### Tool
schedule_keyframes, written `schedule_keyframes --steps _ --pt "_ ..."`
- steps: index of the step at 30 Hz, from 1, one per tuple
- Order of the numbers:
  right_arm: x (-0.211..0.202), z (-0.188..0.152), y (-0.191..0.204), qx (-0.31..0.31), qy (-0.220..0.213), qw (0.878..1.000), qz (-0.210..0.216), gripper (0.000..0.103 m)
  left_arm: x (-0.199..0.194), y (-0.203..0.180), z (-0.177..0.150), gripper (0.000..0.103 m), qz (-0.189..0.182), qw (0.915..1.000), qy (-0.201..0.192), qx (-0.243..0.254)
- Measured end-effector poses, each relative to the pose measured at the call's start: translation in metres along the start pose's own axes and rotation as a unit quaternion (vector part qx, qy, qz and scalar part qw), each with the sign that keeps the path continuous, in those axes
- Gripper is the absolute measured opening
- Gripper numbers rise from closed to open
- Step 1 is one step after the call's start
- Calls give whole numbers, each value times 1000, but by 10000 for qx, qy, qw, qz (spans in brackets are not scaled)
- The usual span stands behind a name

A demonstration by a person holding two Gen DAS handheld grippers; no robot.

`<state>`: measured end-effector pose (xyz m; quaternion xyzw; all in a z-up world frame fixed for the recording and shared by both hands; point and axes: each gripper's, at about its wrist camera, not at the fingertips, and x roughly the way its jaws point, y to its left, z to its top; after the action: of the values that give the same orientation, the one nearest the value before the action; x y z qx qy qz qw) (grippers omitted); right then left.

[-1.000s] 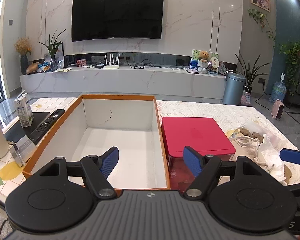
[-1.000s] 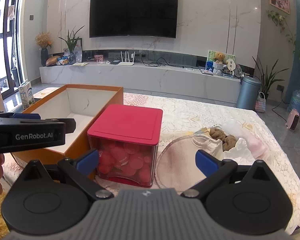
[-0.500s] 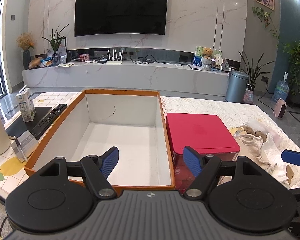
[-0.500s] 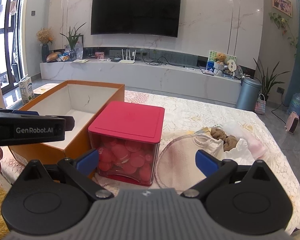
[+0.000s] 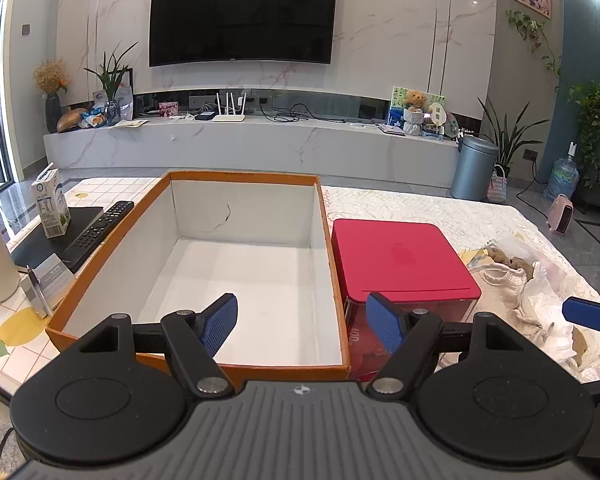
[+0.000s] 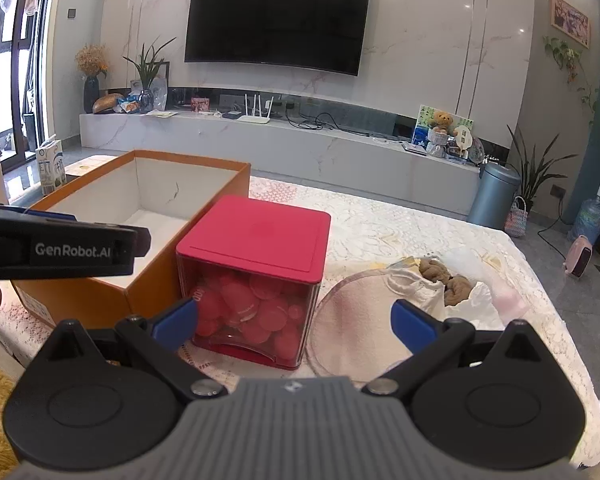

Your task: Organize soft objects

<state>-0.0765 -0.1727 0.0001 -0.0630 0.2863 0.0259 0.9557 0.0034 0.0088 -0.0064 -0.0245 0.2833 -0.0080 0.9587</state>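
Claws first: my left claw (image 5: 302,323) and right claw (image 6: 294,320) both hang spread, pinching nothing. Just beyond sit the orange box (image 5: 240,264), the red-lidded container (image 6: 252,276) beside it, then the soft cloth heap (image 6: 440,284) on the table (image 6: 400,228), right.

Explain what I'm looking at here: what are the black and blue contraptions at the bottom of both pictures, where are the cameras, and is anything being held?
There is no robot. A person holds a two-finger tool in each hand, and each tool has a wide-angle camera looking along its blue-padded fingers. One picture looks past the left hand-held gripper, the other past the right hand-held gripper. Both are open and hold nothing. On the lace-covered table stand an empty orange cardboard box with a white inside and, beside it, a clear cube container with a red lid holding red discs. To the right lies a heap of soft cloth items, white and brown, probably what is to be sorted.
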Motion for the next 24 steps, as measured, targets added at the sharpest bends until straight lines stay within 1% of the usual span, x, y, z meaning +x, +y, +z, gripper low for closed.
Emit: schedule_keyframes --steps 13,17,24 --pt "0 0 -1 84 21 10000 50 100 2 -1 -1 87 113 9999 43 95" --pt "0 0 -1 65 37 10000 43 100 1 -2 -1 87 196 9997 -10 113" --pt "2 -1 -1 125 102 9998 65 101 1 -1 0 87 184 9998 -6 100"
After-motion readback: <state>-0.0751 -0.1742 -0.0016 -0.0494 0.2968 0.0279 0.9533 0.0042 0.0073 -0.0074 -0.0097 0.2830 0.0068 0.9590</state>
